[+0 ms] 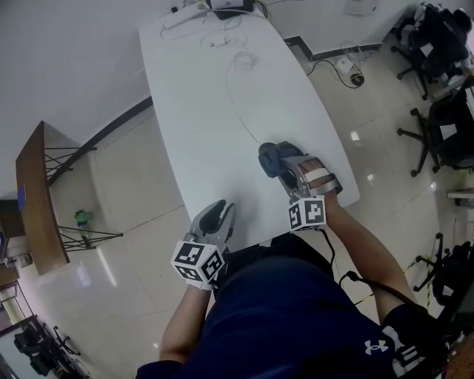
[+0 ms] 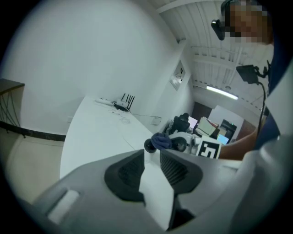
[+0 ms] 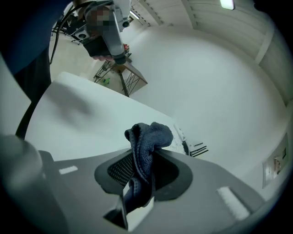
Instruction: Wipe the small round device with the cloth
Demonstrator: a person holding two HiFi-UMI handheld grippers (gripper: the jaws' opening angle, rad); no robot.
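My right gripper [image 1: 275, 164] is shut on a dark blue cloth [image 1: 268, 157] over the near right part of the white table [image 1: 222, 111]. In the right gripper view the cloth [image 3: 149, 137] bunches up between the jaws and sticks out above them. A small dark round thing [image 2: 149, 146] shows in the left gripper view, right against the cloth [image 2: 162, 140]; the head view hides it. My left gripper [image 1: 218, 209] hangs at the table's near edge, its jaws a little apart with nothing between them.
A thin white cable [image 1: 241, 89] runs along the table toward a router with antennas [image 1: 229, 7] at the far end. A wooden side table [image 1: 37, 200] stands on the floor at left, and office chairs [image 1: 444, 126] at right.
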